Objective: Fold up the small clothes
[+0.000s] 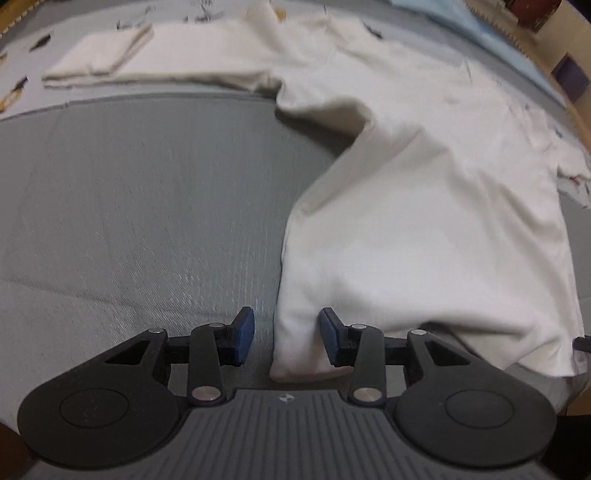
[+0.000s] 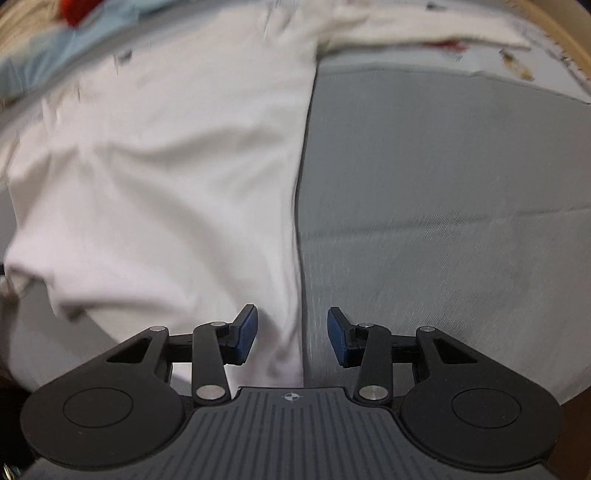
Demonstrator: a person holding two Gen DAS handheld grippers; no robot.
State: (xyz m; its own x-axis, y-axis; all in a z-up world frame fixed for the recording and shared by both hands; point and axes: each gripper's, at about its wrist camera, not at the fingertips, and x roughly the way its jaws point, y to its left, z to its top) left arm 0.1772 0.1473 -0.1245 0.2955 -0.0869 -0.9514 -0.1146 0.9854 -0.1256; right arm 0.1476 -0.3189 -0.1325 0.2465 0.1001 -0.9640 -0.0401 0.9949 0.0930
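Observation:
A white long-sleeved shirt [image 1: 424, 206] lies spread on a grey mat [image 1: 147, 206], one sleeve stretched to the far left. My left gripper [image 1: 287, 338] is open, its blue pads on either side of the shirt's near left hem corner, not pinching it. In the right wrist view the same shirt [image 2: 166, 177] fills the left half, its straight side edge running toward me. My right gripper [image 2: 291, 338] is open with that edge of the hem between its pads, low over the mat [image 2: 443, 221].
A folded white cloth [image 1: 99, 55] lies at the far left on a patterned sheet [image 1: 22, 48]. A pale blue fabric [image 1: 480, 33] lies at the far right, seen also in the right wrist view [image 2: 48, 51]. A wooden edge [image 2: 554, 48] bounds the surface.

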